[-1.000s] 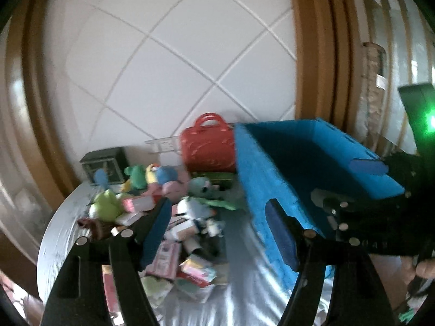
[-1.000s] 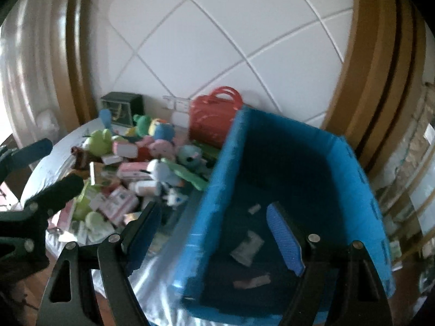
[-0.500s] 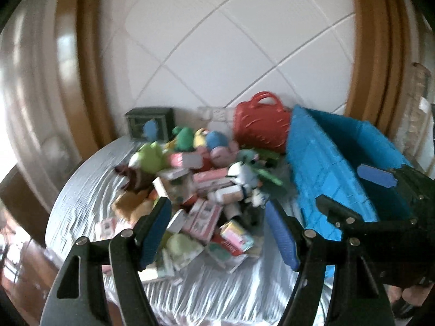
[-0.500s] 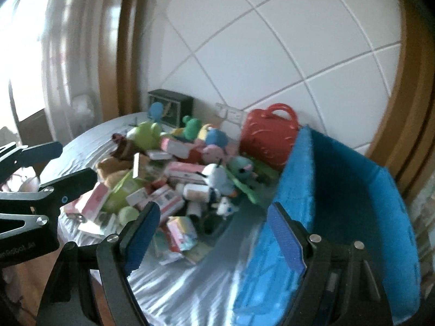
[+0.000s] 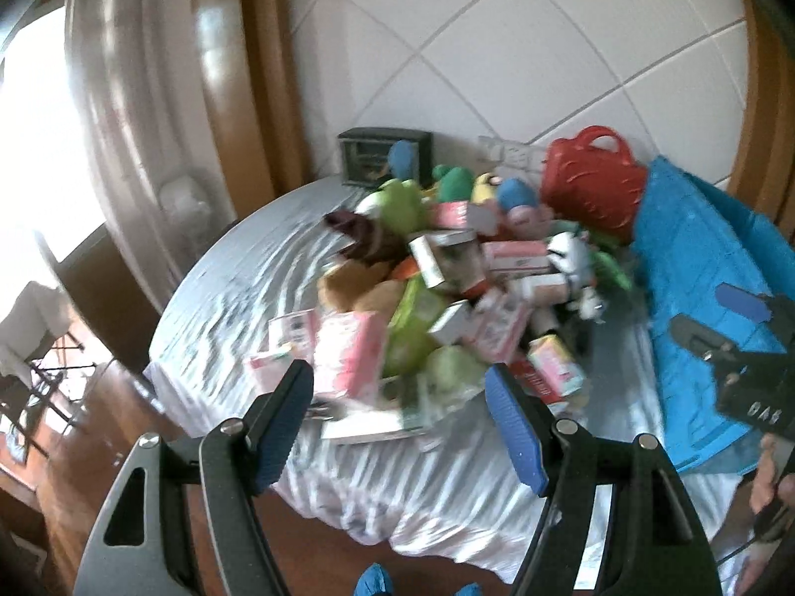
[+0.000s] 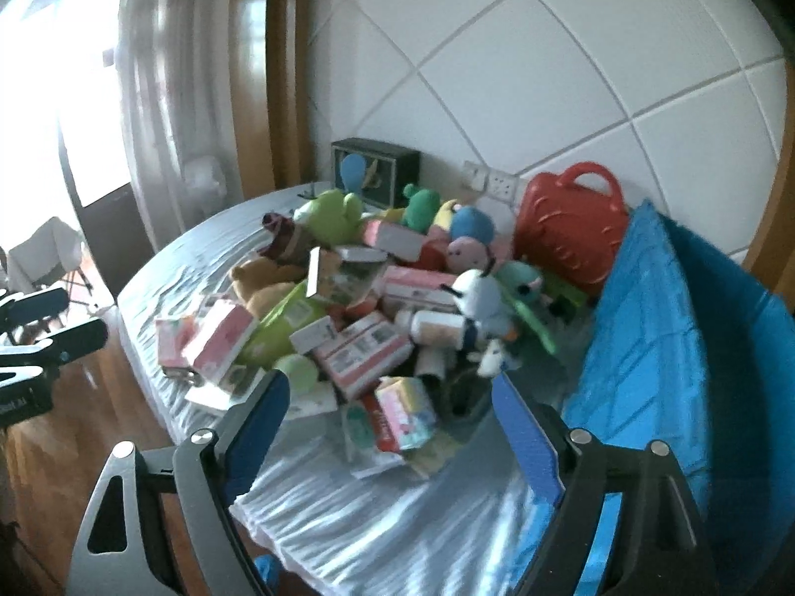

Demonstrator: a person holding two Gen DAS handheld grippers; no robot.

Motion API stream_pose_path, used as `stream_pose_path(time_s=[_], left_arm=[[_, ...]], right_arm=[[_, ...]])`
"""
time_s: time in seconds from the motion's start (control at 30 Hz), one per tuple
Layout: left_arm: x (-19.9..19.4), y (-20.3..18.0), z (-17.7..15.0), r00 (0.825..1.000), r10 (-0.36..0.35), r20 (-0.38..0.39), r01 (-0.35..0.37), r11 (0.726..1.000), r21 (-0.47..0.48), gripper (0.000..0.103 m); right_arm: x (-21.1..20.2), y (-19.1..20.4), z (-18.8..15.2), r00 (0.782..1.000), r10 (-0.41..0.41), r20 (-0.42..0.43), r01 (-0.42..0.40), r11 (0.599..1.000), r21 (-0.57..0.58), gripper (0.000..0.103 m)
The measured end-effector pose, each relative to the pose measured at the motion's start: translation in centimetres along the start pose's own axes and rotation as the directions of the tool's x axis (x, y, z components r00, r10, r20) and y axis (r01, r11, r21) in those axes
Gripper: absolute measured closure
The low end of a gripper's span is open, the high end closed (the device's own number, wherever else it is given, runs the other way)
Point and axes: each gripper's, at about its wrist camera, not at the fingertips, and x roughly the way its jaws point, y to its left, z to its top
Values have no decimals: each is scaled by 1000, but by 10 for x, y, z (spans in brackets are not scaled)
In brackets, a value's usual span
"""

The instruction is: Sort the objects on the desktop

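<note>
The left claw (image 5: pixel 397 422) was spread, nothing between its blue pads (image 5: pixel 285 422) — it hung over the near edge of the bench (image 5: pixel 238 298), which had a wrinkled white cloth on it. The right claw (image 6: pixel 387 427) was also spread and its jaws were opening, with nothing between them; it hung over the same near edge, a bit closer to the bin (image 6: pixel 661 347).

The task's things lay in one pile (image 6: pixel 357 318) in the middle of the bench, between the bare left part of the cloth and the blue bin on the right. In the pile: pink boxes (image 6: pixel 218 342), a white plush (image 6: pixel 482 298), a green plush (image 6: pixel 333 213), a blue plush (image 6: pixel 472 223), a brown plush (image 6: pixel 258 283), a white bottle (image 6: pixel 432 328) lying on its side, a green ball (image 6: pixel 298 372), etc. Many small things were too blurred to tell.

Behind the pile, near the tiled wall (image 6: pixel 546 74), stood a red case (image 6: pixel 571 228) with a handle, touching the bin's far corner or just beside it — I cannot tell which. A dark box (image 6: pixel 377 169) stood at the back left. In the left wrist view the right claw (image 5: pixel 735 318) and part of a hand (image 5: pixel 767 477) showed at the right edge, in front of the bin (image 5: pixel 695 268).
</note>
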Motion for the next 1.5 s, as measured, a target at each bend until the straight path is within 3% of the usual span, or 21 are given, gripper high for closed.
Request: stream_pose_path(time_s=[0.2,0.47,0.73,0.83,0.93,1.03,1.17,1.33,1.5], left_arm=[[40,51,-21,999,8,-37,-8,1000,-7,32],[118,115,-47,987,-52,-151,58,998,36,32],[195,159,-71,946,-139,-293,177,979,106,32],[211,169,-79,930,-160,-331,196,978,78,32],[220,177,-85,926,-151,-346,184,981,66,32],[228,182,-88,923,-141,-357,166,985,40,32],[230,184,-81,932,-150,-331,163,987,11,32],[238,186,-70,920,-213,-329,225,974,-1,32],[266,180,-57,870,-336,-360,362,932,7,32]], right_arm=[[37,18,-16,999,17,-50,-15,999,47,18],[96,64,-28,987,-32,-159,52,991,122,18],[147,111,-43,965,-54,-257,108,974,201,18],[162,122,-56,949,-47,-312,118,970,214,18],[172,130,-63,940,-40,-339,116,972,206,18],[180,135,-65,940,-20,-342,93,976,199,18],[186,149,-65,942,-3,-336,73,978,196,18],[186,175,-58,945,18,-328,49,979,196,18],[191,206,-58,950,-3,-313,86,964,250,18]])
